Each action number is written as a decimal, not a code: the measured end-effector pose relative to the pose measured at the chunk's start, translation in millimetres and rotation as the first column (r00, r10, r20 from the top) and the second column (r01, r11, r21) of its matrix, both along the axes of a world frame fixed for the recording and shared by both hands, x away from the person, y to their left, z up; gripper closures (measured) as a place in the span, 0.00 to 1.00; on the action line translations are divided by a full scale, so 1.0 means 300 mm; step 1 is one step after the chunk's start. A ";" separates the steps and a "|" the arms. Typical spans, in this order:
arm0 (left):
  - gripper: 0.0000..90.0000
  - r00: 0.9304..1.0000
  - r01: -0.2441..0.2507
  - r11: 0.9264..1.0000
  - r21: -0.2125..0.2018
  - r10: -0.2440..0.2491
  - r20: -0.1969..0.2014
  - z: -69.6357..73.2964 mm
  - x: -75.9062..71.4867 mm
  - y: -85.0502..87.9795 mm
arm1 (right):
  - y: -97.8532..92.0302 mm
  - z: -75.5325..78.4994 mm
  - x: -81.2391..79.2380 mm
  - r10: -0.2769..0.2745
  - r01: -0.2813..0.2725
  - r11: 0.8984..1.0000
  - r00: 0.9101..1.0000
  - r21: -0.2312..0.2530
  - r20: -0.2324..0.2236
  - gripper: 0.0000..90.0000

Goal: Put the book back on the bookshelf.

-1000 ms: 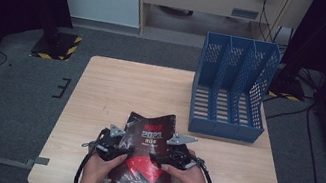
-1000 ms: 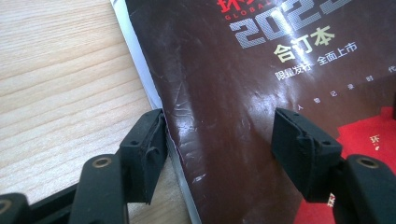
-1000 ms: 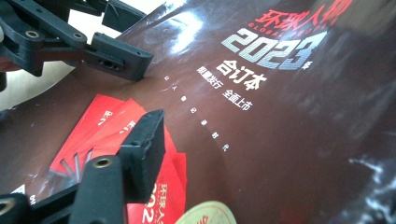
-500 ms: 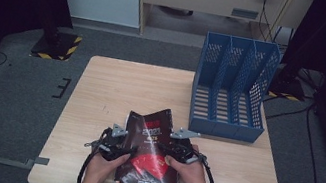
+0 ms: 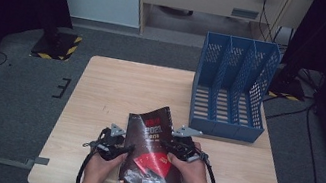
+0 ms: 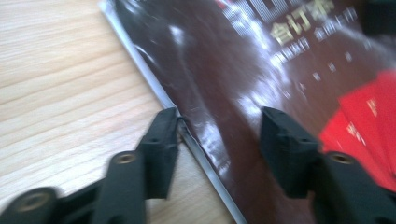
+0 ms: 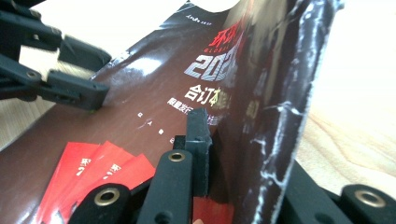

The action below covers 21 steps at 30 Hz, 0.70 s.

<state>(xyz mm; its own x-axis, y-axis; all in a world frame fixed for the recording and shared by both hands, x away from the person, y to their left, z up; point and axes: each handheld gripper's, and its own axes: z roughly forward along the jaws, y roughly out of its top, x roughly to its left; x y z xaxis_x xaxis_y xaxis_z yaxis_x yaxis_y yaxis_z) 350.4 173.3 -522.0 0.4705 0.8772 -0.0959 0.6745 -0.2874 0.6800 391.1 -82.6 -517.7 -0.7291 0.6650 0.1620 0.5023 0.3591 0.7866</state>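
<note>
Magazine (image 5: 151,158): lying near the front edge of the tabletop (image 5: 126,85), its right side curling up off the wood.
Left gripper (image 5: 121,149): jaws straddling the magazine's left edge, one on the wood and one over the cover, having just been closing; pads not clearly pressing yet.
Right gripper (image 5: 167,145): jaws having just been closing, now pinching the lifted right side of the magazine.
File rack (image 5: 233,83): standing at the tabletop's back right corner, well apart from the magazine.

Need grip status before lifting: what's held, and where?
Right gripper pinches the magazine at its curled right edge; left gripper, jaws just closing, straddles its spine unclamped.
</note>
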 end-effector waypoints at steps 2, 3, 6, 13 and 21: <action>0.55 1.000 0.003 1.000 -0.008 -0.003 -0.005 -0.001 0.002 0.002 | -0.002 0.005 0.000 0.002 -0.002 1.000 1.000 0.004 -0.001 0.89; 0.55 1.000 0.003 1.000 -0.014 -0.003 -0.008 -0.002 0.002 0.005 | -0.001 0.007 0.000 0.004 -0.004 1.000 1.000 0.004 0.003 0.89; 0.56 1.000 0.004 1.000 -0.017 -0.005 -0.006 -0.003 0.001 0.006 | 0.003 0.017 -0.002 0.004 -0.004 1.000 1.000 0.007 -0.002 0.88; 0.57 1.000 -0.002 1.000 -0.008 0.002 0.010 -0.007 -0.003 0.000 | 0.026 0.036 -0.018 0.036 -0.034 0.998 0.998 0.048 -0.046 0.75; 0.57 1.000 0.003 1.000 -0.011 -0.002 0.012 -0.008 -0.002 0.003 | 0.051 0.030 -0.026 0.083 -0.085 0.995 0.995 -0.053 -0.049 0.63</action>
